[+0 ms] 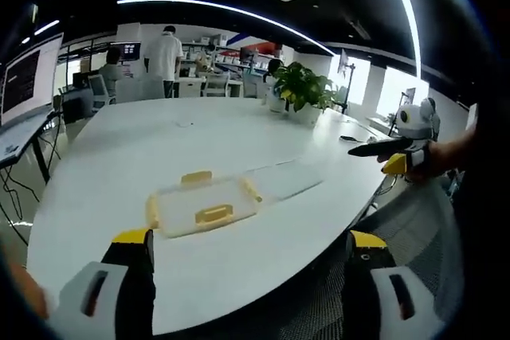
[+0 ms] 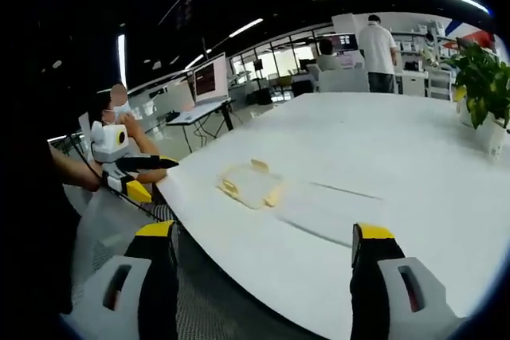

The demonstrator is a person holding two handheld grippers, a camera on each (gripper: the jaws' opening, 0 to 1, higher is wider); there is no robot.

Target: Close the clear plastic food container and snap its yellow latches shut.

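Left gripper view shows me both grippers spread and empty; the clear container (image 1: 205,206) looks light, slippery, so I'd press its yellow latches (image 1: 213,214).

Container (image 1: 203,203) on table (image 1: 119,157); lid (image 1: 283,179) beside it.

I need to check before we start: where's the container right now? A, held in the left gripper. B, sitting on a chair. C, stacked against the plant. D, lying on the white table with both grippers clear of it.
D: the container lies on the white table near its edge, while the left gripper and right gripper hang open, short of it, holding nothing.
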